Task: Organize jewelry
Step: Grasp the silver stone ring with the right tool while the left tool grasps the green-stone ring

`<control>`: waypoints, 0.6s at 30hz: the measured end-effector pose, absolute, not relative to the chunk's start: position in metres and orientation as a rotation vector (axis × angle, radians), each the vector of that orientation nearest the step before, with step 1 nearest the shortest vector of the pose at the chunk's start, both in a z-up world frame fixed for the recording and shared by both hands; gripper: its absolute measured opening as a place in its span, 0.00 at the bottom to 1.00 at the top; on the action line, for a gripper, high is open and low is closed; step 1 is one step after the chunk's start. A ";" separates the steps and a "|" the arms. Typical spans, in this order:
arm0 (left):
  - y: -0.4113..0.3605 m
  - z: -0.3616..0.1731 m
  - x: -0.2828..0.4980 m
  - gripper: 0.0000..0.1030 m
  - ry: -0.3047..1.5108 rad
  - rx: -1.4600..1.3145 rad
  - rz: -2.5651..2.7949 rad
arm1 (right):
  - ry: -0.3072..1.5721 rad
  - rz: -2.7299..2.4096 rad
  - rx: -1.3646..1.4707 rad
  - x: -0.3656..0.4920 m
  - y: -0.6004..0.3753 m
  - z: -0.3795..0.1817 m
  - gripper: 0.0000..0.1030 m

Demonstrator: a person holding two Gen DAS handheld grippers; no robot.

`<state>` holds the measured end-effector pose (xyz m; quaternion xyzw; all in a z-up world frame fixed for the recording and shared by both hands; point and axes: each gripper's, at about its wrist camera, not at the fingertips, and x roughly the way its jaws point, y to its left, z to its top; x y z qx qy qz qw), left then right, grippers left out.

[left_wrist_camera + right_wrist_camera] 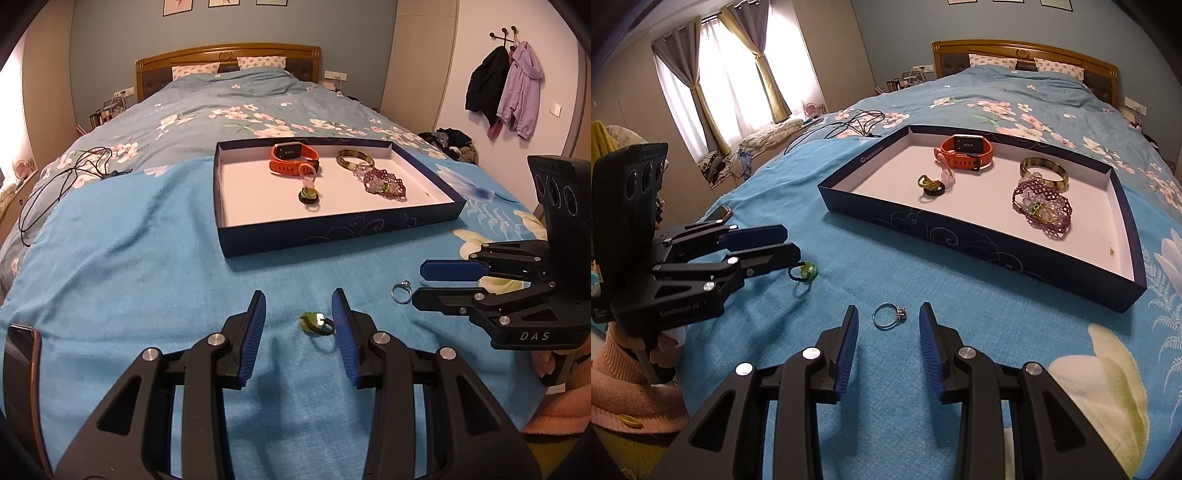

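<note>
- My left claw (pixel 298 306) is spread wide and holds nothing; its blue ribbed fingertips (pixel 256 314) sit low over the light blue fleece blanket (pixel 129 266) on the bed.
- The green faceted bead ring on a dark band (pixel 316 323) lies on that blanket between the left fingers, close to the right-hand one; I cannot tell whether they touch.
- My right claw (pixel 888 321) is also wide and holds nothing.
- The thin silver ring with a small stone (pixel 888 315) lies flat on the blanket between the right claw's fingertips, apart from both.
- Beyond both rings stands the shallow navy cardboard tray with a white floor (pixel 332 230), resting on the blanket.
- Inside the tray, at its far side, lies an orange smartwatch (pixel 293 158), with a brass-coloured bangle (pixel 355 159) beside it.
- Nearer the tray's front wall sit a purple beaded bracelet cluster (pixel 384 183) and a small green-and-black ring (pixel 308 195).
- Left of the tray, a black cord (pixel 70 173) trails over the floral duvet.
</note>
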<state>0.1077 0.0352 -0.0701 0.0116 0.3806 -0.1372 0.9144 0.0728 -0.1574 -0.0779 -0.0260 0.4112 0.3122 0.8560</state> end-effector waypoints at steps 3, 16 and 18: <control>0.032 -0.072 0.107 0.36 0.788 0.022 -0.278 | 0.868 0.652 -0.049 0.073 -0.157 -0.079 0.33; 0.028 -0.074 0.104 0.37 0.784 0.036 -0.274 | 0.892 0.637 -0.071 0.075 -0.147 -0.083 0.39; 0.028 -0.074 0.103 0.37 0.786 0.038 -0.273 | 0.897 0.635 -0.080 0.075 -0.145 -0.084 0.39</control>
